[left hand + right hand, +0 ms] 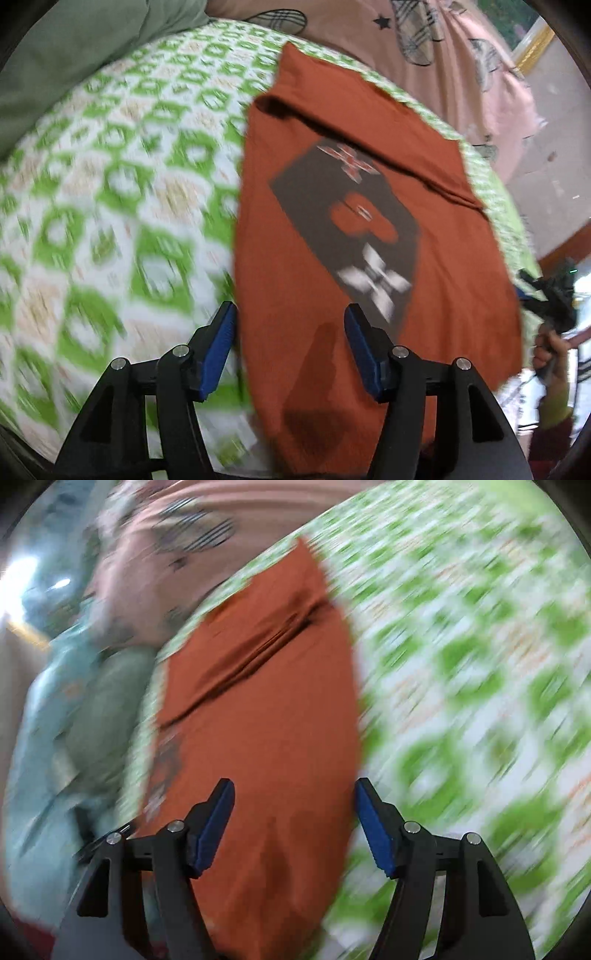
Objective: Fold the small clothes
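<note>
A rust-orange shirt (314, 221) with a dark printed panel (354, 229) lies flat on a green-and-white patterned bedsheet (122, 192), one side folded in along a crease. My left gripper (290, 317) is open and empty, hovering over the shirt's near end. In the right wrist view the same shirt (266, 709) lies lengthwise on the bedsheet (461, 664). My right gripper (293, 794) is open and empty above its near end. Both views are motion-blurred. The right gripper (550, 291) also shows at the left wrist view's right edge, held by a hand.
A pink printed blanket (424, 48) lies beyond the shirt. A grey-green pillow (74, 48) sits at the far left. In the right wrist view, green and pale blue cloth (66, 720) lies off the bed's left side.
</note>
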`<state>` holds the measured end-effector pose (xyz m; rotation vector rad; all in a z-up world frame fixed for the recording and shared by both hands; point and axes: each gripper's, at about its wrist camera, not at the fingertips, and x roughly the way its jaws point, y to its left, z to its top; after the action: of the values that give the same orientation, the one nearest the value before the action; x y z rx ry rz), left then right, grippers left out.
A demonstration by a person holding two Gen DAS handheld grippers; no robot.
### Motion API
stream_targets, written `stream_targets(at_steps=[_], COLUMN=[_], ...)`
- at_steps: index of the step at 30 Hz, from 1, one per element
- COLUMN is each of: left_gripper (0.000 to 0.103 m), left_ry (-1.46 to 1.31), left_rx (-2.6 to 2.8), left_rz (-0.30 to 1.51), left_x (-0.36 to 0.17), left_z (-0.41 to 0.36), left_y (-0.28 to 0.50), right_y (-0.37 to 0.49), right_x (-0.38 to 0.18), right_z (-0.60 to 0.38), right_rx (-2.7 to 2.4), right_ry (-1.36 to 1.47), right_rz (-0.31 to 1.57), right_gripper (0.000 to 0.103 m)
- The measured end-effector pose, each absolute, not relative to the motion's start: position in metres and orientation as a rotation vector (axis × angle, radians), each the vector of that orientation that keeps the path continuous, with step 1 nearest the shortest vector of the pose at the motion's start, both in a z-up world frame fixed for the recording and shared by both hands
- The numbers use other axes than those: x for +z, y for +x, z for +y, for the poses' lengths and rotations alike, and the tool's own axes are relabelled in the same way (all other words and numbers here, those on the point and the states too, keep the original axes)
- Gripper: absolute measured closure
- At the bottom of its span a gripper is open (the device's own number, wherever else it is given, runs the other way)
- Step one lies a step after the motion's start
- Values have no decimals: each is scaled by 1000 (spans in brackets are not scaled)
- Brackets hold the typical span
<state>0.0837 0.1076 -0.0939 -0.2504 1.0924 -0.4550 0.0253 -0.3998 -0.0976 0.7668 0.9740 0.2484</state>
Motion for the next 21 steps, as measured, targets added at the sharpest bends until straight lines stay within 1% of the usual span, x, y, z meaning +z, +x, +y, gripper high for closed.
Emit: stream_targets(at_steps=[4,9,12,14,16,17,18,19,21], left_gripper=[40,40,42,45,58,62,74,85,93], left_ry=[-320,-355,-338,-319,-298,-284,-274,-265,-260], left_rx=[-544,-602,-612,-612,-600,-592,-585,-579,-569], left_rz=[1068,1062,1072,1081,1086,1087,1087,1091,1092], left_x=[-98,-101,-101,-99,-100,-101,-101,-102,-100], left_z=[111,114,110,108,105,105,105,105,105], left_y=[48,23,23,24,29,30,29,30,29], right_y=[-5,-20,-15,-14,-17,-18,-22,-22,-25], right_x=[-105,-108,-111,-111,-114,-116,-118,-119,-115], right_z=[-366,-357,-365,-366,-368,-369,-370,-370,-371], right_rx=[458,507,471,447,418,408,402,397,389], right_ry=[756,775,830,843,828,822,813,802,775], right_rz=[1017,956,924,920,942,957,978,989,991], right_gripper=[35,35,39,47,68,73,83,86,88])
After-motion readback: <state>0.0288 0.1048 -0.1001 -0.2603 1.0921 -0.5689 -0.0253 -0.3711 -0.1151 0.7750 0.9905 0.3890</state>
